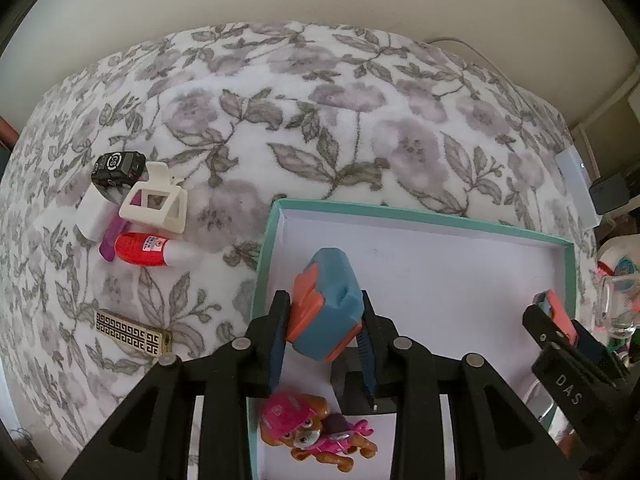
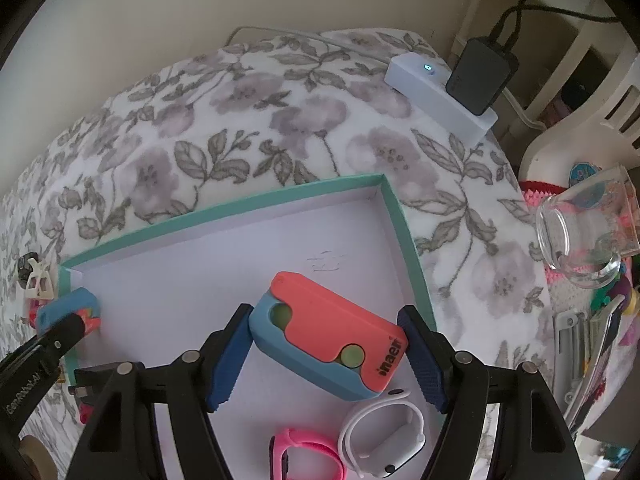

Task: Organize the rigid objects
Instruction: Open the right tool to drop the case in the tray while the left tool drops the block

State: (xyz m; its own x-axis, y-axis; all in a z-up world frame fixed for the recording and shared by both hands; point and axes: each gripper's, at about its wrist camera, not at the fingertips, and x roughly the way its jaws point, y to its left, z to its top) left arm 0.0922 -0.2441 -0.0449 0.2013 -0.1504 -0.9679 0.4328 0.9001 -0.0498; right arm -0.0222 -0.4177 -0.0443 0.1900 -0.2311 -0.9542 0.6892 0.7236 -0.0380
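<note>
Blue-and-coral case (image 1: 326,304), pinched in my left hand-held gripper (image 1: 324,332), hangs over the teal box (image 1: 420,216). My right hand-held gripper (image 2: 326,354) pinches a matching case (image 2: 332,344) there. Next I judge: lower both, release, then fetch the cluster at ten o'clock.

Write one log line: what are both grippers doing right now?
left gripper: shut on blue-orange block over tray | right gripper: shut on coral case over tray | puppy toy, watches in tray

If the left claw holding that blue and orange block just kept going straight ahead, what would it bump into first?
Probably the teal box: its white floor, then the far wall. The left gripper carries the block above the box, so depth is uncertain.
</note>
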